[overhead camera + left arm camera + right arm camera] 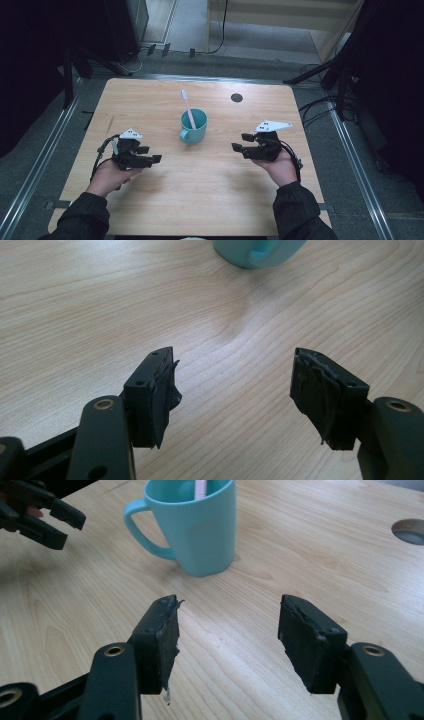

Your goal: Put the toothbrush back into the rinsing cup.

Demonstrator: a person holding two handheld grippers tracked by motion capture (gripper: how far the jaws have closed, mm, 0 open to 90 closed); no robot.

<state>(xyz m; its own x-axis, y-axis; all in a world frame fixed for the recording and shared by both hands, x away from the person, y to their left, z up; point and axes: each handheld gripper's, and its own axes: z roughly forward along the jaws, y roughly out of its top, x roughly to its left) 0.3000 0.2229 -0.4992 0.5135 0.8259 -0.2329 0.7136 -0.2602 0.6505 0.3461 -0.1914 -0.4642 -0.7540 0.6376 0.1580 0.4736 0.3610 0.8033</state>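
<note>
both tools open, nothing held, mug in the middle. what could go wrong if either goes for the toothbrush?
1. The toothbrush stands loose and leaning in the teal mug; a sideways pull could probably tip the mug.
2. The mug's handle points toward the person's side, so the left tool or right tool coming in low might clip it.
3. The pads look frayed, so grip on the thin brush may slip.

High view looks down; gripper views skim low (both catch mug (197, 527)).
</note>
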